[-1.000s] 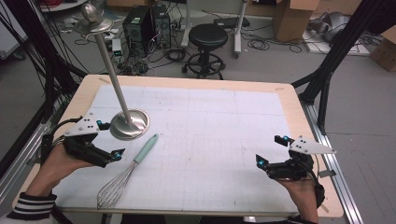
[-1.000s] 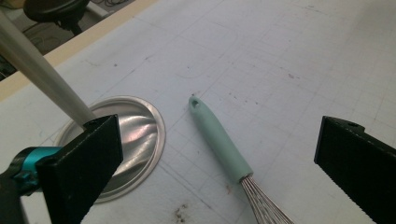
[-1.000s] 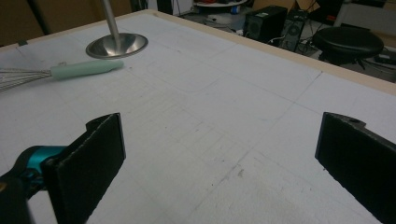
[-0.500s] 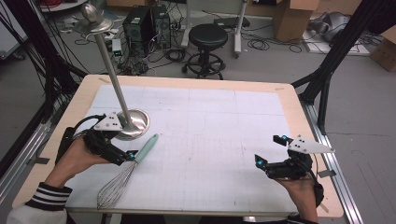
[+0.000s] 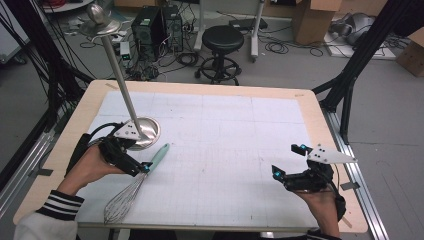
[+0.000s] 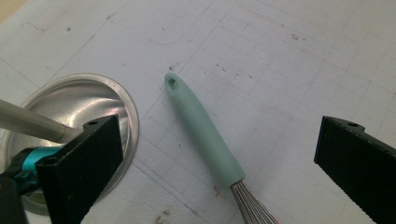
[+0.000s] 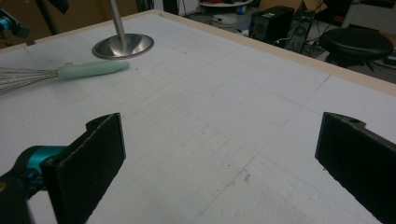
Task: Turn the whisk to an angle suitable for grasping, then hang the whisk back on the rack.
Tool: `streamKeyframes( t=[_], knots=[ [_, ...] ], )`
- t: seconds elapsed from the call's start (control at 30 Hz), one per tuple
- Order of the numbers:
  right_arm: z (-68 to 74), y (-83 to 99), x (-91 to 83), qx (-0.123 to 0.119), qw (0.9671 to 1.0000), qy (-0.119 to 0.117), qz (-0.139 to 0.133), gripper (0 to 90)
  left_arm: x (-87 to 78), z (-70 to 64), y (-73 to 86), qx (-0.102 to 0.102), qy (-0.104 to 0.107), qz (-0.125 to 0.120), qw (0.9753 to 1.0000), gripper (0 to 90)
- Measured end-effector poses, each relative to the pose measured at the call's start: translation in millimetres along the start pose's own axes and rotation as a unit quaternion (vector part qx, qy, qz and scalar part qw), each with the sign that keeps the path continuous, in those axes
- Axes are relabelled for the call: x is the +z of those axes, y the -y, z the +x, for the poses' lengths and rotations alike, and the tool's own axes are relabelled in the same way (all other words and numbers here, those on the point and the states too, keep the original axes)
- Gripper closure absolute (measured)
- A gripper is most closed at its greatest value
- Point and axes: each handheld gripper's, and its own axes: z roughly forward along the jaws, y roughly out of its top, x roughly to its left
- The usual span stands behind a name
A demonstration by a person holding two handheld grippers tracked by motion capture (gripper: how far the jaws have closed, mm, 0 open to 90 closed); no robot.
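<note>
A whisk lies on the white gridded mat, its mint-green handle (image 5: 156, 156) pointing to the far right and its wire head (image 5: 121, 201) toward the front edge. My left gripper (image 5: 137, 163) hovers open over the handle's wire end. In the left gripper view the handle (image 6: 201, 133) lies between the two wide-apart jaws, touching neither, with my left gripper (image 6: 219, 158) centred near it. My right gripper (image 5: 289, 172) rests open at the front right, holding nothing. From the right gripper view (image 7: 219, 163) the whisk handle (image 7: 91, 70) lies far off.
A metal stand with a round dish-like base (image 5: 146, 131) and a tall slanted pole (image 5: 117, 65) stands just behind the left gripper, close to the whisk handle's tip. The wooden table edge (image 5: 320, 120) frames the mat. A stool (image 5: 223, 37) and computer cases stand beyond the table.
My left gripper has moved right from the table's left side to over the whisk handle, beside the stand's base. The right gripper and the whisk have stayed put.
</note>
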Motion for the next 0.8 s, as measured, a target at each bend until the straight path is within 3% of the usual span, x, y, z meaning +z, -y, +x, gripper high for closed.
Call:
streamKeyframes(
  t=[0.43,0.63,0.8],
  knots=[
    [0.7,1.0,-2.3,0.0,1.0,-0.001,0.001,0.6,16.7,1.3,0.1,-0.016,0.008,0.024,0.9995,1.7],
    [0.8,0.6,-2.1,0.0,1.0,-0.003,0.0,0.6,28.6,0.4,-1.4,-0.018,0.012,0.055,0.9982,1.7],
    [1.2,-0.2,-0.3,-0.001,1.0,-0.004,0.0,0.6,41.0,3.0,-1.4,-0.024,0.014,0.09,0.9956,1.7]
  ],
)
